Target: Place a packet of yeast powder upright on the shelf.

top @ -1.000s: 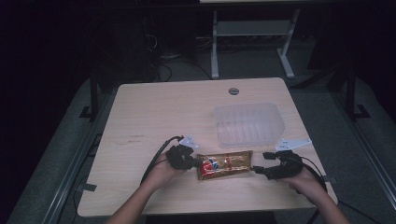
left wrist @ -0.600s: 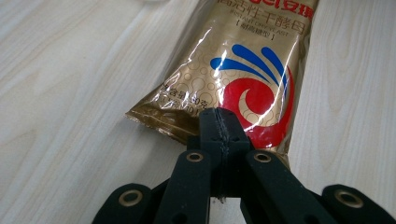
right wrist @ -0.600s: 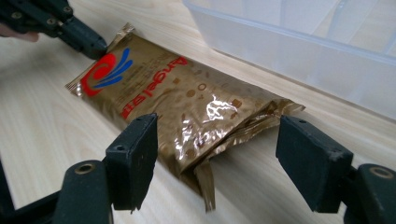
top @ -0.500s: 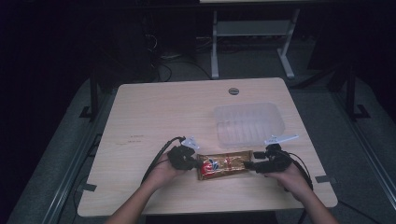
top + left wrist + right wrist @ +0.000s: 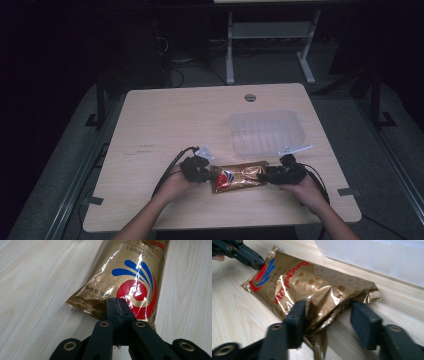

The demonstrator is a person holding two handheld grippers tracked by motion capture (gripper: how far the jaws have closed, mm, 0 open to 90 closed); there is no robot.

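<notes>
Packet [image 5: 237, 176] pinched left; right jaws closing.

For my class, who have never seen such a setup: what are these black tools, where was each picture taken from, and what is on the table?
A person sits at a wooden table with a hand-held two-jaw tool in each hand. The high view looks down from above; the other two pictures come from cameras riding on the tools. A gold packet lies beside a clear plastic tray. The left gripper is shut on one end of the packet. The right gripper has its jaws either side of the other end; they have just been closing and do not yet pinch it.
</notes>
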